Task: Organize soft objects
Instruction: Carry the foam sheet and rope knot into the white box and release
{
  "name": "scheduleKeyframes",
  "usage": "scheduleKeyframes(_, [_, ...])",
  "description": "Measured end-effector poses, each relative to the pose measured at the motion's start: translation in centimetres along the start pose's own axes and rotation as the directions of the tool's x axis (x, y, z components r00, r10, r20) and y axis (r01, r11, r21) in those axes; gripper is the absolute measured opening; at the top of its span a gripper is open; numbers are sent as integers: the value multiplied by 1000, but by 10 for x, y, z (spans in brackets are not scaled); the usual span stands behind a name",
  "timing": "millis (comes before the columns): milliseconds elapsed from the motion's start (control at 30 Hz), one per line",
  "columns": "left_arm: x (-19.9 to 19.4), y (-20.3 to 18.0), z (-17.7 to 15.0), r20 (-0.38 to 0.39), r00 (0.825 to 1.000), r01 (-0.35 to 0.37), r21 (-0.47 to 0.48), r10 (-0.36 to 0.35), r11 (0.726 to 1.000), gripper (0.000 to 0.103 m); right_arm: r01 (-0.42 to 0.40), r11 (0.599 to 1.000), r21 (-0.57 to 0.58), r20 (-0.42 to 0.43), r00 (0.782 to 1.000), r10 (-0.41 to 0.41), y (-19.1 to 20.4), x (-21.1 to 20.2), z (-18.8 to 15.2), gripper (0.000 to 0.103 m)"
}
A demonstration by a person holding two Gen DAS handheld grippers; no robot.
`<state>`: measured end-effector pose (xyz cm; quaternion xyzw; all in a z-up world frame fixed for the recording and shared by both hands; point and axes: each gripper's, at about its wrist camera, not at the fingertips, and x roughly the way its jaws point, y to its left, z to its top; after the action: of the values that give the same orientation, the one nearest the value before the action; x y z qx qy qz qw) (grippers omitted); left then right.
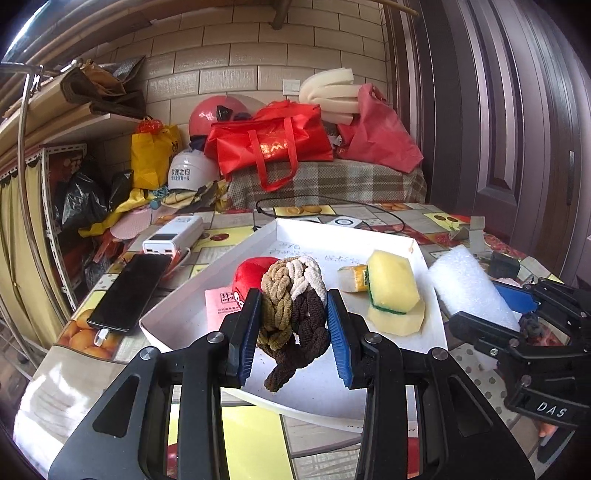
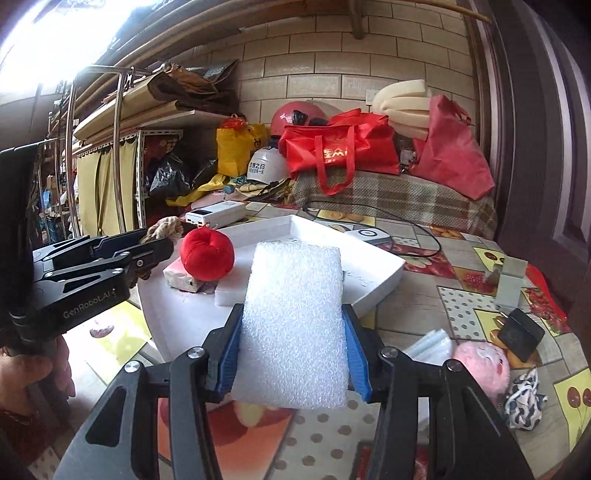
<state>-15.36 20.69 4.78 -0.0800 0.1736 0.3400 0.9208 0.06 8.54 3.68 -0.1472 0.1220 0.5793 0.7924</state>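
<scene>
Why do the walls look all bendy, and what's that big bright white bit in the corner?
Left wrist view: the fisheye lens curves the brick wall and door, and darkens the corners. Right wrist view: same bending, plus window light blown out to pure white at top left; the foam sheet stays sharp.

White foam block (image 2: 295,321) between right gripper (image 2: 293,354) fingers (image 2: 228,354).
</scene>
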Motion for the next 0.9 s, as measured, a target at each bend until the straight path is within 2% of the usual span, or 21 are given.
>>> scheduleKeyframes(100, [19, 2, 1, -96, 994, 57, -10, -58, 998, 35, -37, 999, -36, -46, 998, 36, 13, 19, 4, 50])
scheduleKeyframes(200, [40, 4, 2, -197, 973, 115, -31, -119, 993, 35, -71, 996, -61, -120, 991, 64, 22, 40, 7, 50])
scheduleKeyframes(267, [52, 5, 3, -235, 962, 128, -50, -136, 991, 35, -91, 994, -63, -157, 984, 80, 24, 52, 9, 50])
scheduleKeyframes(333, [62, 8, 6, -248, 961, 114, -53, -124, 992, 35, -96, 993, -73, -178, 981, 82, 24, 63, 11, 50])
scheduleKeyframes(433, [75, 12, 12, -248, 965, 69, -56, -81, 996, 35, -71, 994, -83, -192, 980, 54, 22, 77, 14, 50])
scheduleKeyframes(567, [89, 19, 22, -217, 976, 7, -70, -22, 998, 35, 10, 999, -38, -177, 984, -16, 6, 97, 24, 50])
scheduleKeyframes(667, [98, 18, 26, -214, 977, -33, -68, 18, 997, 35, 55, 998, 6, -174, 983, -53, -7, 110, 32, 50])
scheduleKeyframes(767, [92, 11, 27, -177, 983, -53, -36, 46, 998, 35, 46, 999, 23, -157, 987, -42, -9, 109, 33, 50])
scheduleKeyframes(900, [77, 8, 27, -99, 990, -98, -10, 97, 995, 36, 25, 999, -46, -91, 995, -30, 5, 96, 34, 50])
